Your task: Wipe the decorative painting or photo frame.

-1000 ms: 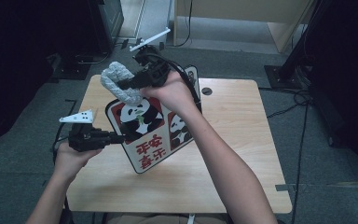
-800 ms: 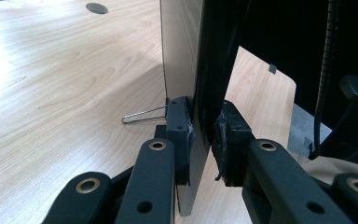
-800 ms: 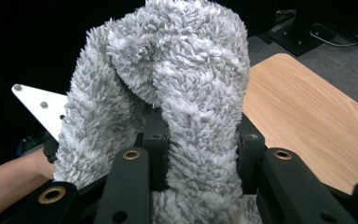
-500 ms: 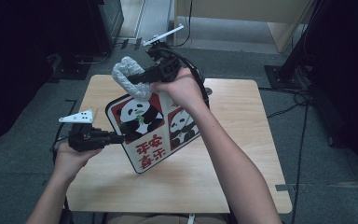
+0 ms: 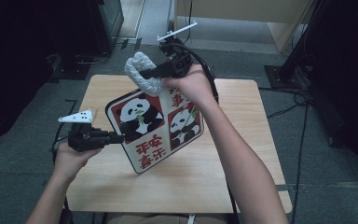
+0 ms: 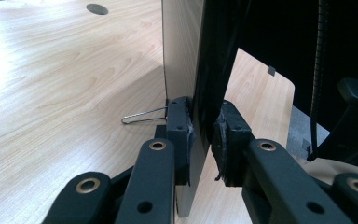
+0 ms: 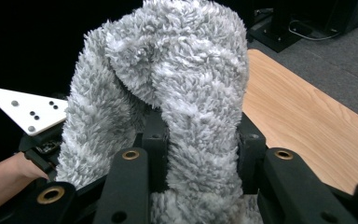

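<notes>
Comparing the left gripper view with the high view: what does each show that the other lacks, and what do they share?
Left gripper view alone: the bag's edge seen edge-on, pinched between the left gripper's black jaws, and a thin wire clip jutting from it just above the table.

High view alone: the panda print on the bag's face, both of the person's forearms, and the right gripper shut on the fluffy grey handle.

Both: the light wooden table, its round dark hole, the bag and the left gripper.
</notes>
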Available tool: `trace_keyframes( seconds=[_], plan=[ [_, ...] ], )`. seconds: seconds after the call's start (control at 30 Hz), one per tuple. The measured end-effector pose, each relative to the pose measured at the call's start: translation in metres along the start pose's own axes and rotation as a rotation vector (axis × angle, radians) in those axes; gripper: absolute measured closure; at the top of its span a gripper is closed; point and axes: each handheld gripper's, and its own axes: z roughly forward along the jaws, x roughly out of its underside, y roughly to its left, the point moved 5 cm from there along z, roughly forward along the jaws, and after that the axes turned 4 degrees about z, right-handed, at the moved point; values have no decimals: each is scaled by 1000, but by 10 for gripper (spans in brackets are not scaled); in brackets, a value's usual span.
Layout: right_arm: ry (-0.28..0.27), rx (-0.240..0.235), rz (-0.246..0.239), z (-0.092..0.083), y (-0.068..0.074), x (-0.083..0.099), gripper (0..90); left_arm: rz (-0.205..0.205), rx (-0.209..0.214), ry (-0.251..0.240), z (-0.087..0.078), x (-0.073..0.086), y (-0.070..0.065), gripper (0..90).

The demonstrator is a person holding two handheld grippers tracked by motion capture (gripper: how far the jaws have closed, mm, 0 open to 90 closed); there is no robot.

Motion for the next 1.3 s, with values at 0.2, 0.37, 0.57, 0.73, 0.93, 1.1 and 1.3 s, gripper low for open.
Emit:
trace_keyframes(
  seconds=[0.2, 0.37, 0.57, 0.73, 0.93, 1.1, 1.3],
  plan=[
    [0, 9, 16, -7, -9, 0, 655, 2, 0, -3, 0, 0, 0, 783],
    [-4, 19, 26, -13, -18, 0, 653, 1, -5, -3, 0, 0, 0, 785],
    [-5, 33, 41, -18, -28, 0, 651, 0, -7, -8, -1, 1, 1, 785],
    [-7, 52, 53, -24, -35, 0, 650, -2, -6, -11, -1, 1, 2, 787],
    [-9, 75, 66, -32, -45, 1, 649, -2, -5, -12, -2, 1, 2, 787],
    [-15, 91, 81, -39, -53, 1, 647, -3, -3, -12, -2, 1, 2, 787],
    [-19, 115, 96, -45, -61, 1, 649, -4, -2, -14, -2, 2, 2, 787]
  ],
)
